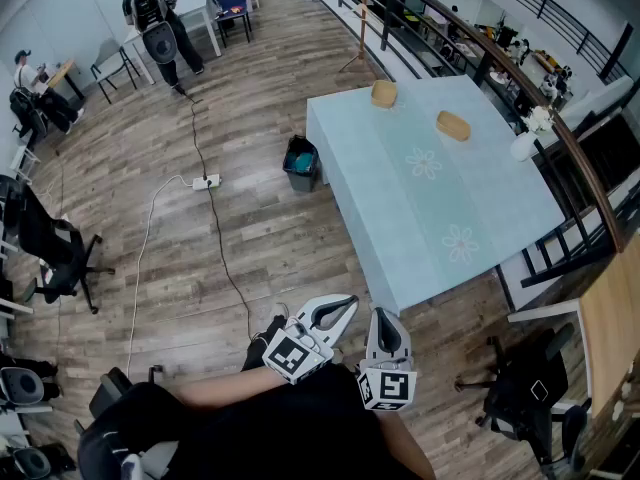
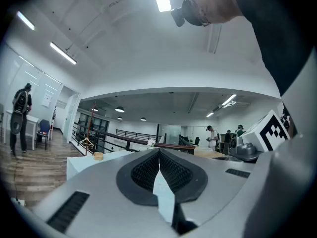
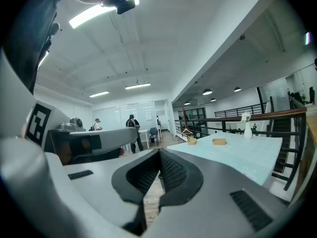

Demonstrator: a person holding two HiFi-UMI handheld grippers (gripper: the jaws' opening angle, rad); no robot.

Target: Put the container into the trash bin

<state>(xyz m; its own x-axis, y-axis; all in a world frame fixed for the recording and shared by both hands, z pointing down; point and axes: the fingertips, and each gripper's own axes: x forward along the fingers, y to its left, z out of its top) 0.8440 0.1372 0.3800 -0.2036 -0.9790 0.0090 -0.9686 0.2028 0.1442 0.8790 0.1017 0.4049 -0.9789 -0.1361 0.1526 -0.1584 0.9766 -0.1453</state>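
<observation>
- Pointing toward the worktop point(image 1: 440, 218), the left tongs point(image 1: 343, 306) and the right tongs point(image 1: 384, 318) were held side by side low in the head view, close together and short of the worktop's near corner
- The left tongs were closed, their ribbed pads meeting at the tips with nothing between them, as the left gripper view showed
- The right tongs were likewise closed and empty, pads touching at the tips in the right gripper view
- The worktop was covered by a pale blue cloth with a faint flower pattern and ran away from the person toward a dark railing point(image 1: 500, 58)
- Two tan containers stood on its far end, well apart from both tongs: the round container point(image 1: 384, 93) near the far corner and the oval container point(image 1: 453, 125) a little nearer and to its right
- A white vase point(image 1: 524, 146) with flowers stood at the worktop's right edge, beside the railing
- The trash bin point(image 1: 300, 163), dark with a blue-tinted inside, stood on the wooden floor just beside the worktop's left edge, near the far corner and below the round container
- A white power strip point(image 1: 206, 181) lay on the floor to the left of the trash bin, with cables trailing from it
- A standing person point(image 1: 155, 23) with a backpack was at the far left of the room, beside a white table
</observation>
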